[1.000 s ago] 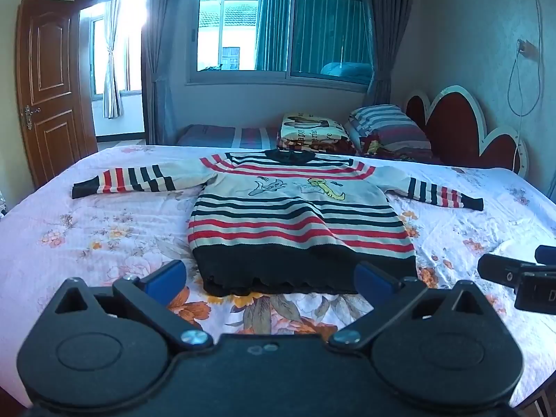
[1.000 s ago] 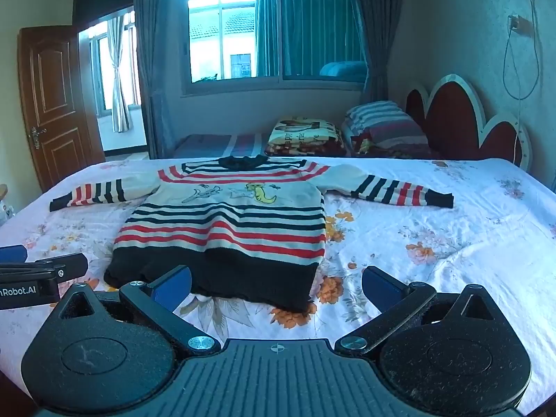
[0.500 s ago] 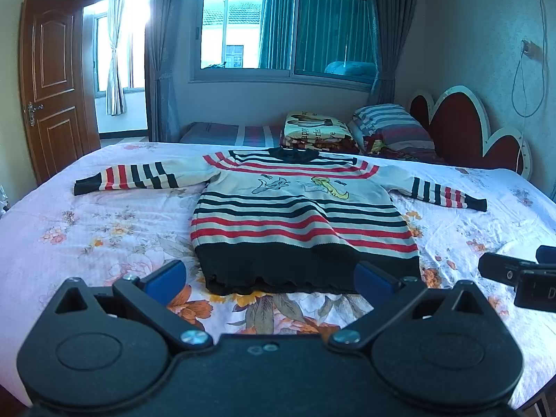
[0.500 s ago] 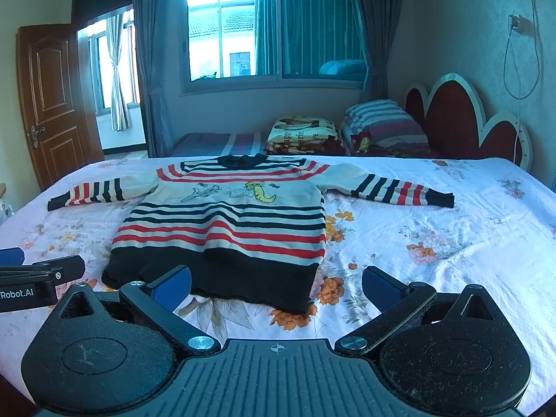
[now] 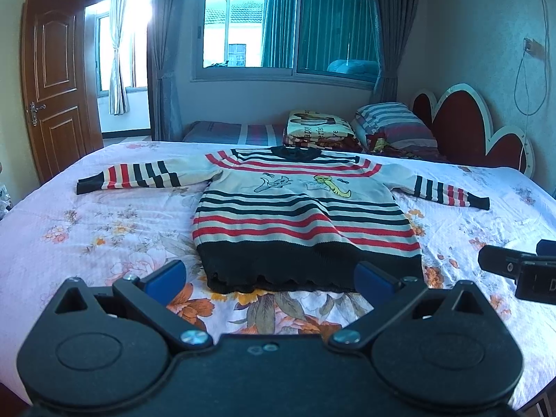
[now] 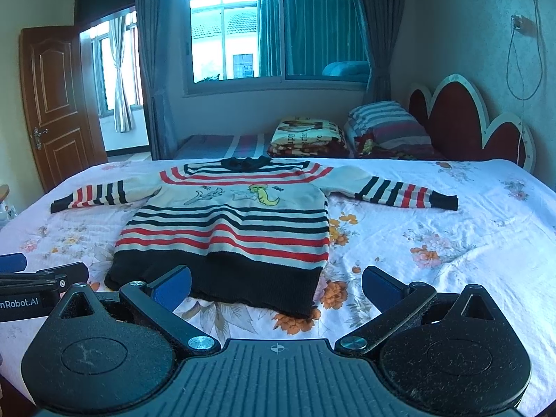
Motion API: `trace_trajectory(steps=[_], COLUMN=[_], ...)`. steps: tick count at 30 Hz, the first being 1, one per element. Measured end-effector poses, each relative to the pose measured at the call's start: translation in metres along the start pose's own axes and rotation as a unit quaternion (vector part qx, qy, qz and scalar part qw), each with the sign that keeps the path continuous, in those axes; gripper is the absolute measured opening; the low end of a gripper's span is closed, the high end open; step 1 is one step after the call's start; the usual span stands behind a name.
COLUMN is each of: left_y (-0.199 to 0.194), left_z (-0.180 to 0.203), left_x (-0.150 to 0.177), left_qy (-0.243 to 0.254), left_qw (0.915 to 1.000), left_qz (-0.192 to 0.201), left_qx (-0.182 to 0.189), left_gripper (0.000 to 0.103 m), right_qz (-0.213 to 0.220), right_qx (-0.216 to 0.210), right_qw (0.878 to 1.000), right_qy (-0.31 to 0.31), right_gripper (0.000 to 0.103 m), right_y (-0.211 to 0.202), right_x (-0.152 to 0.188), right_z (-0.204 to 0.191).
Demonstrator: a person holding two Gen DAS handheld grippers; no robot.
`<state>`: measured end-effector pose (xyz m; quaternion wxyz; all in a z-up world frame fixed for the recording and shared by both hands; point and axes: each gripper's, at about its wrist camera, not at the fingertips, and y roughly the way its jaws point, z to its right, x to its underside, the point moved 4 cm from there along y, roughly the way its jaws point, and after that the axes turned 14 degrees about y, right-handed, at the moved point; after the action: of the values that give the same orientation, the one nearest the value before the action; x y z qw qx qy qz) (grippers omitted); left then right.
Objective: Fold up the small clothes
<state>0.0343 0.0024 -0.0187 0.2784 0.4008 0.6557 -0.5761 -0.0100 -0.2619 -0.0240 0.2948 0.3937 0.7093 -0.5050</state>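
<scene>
A small striped sweater [image 5: 299, 222] lies flat on the bed, front up, both sleeves spread out, black hem nearest me; it also shows in the right wrist view [image 6: 229, 229]. My left gripper [image 5: 269, 278] is open and empty, hovering just short of the hem, its blue pads either side of it. My right gripper [image 6: 276, 286] is open and empty, near the hem's right corner. The right gripper's tip shows at the right edge of the left wrist view [image 5: 517, 271]. The left gripper's tip shows at the left edge of the right wrist view [image 6: 38, 278].
The floral bedsheet [image 5: 104, 229] covers a wide bed. Folded blankets [image 5: 316, 130] and a striped pillow [image 5: 392, 121] sit at the far side by the red headboard [image 5: 462, 125]. A wooden door [image 5: 52, 80] stands open at the left.
Both grippers have edged slightly forward toward the sweater's hem. The sweater has not moved. Both grippers stay open.
</scene>
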Motion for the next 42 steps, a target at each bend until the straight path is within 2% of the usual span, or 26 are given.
trace_trajectory(steps=[42], left_y=[0.0002], left_z=[0.0008], left_x=[-0.004], left_qy=[0.011], left_qw=[0.9999], left_qz=[0.006], left_qx=[0.008], left_gripper=[0.102], right_qz=[0.004], right_qx=[0.0], right_qw=[1.0], right_qy=[0.005], right_gripper=[0.103], right_y=[-0.0005], right_x=[-0.001], right_z=[-0.0053])
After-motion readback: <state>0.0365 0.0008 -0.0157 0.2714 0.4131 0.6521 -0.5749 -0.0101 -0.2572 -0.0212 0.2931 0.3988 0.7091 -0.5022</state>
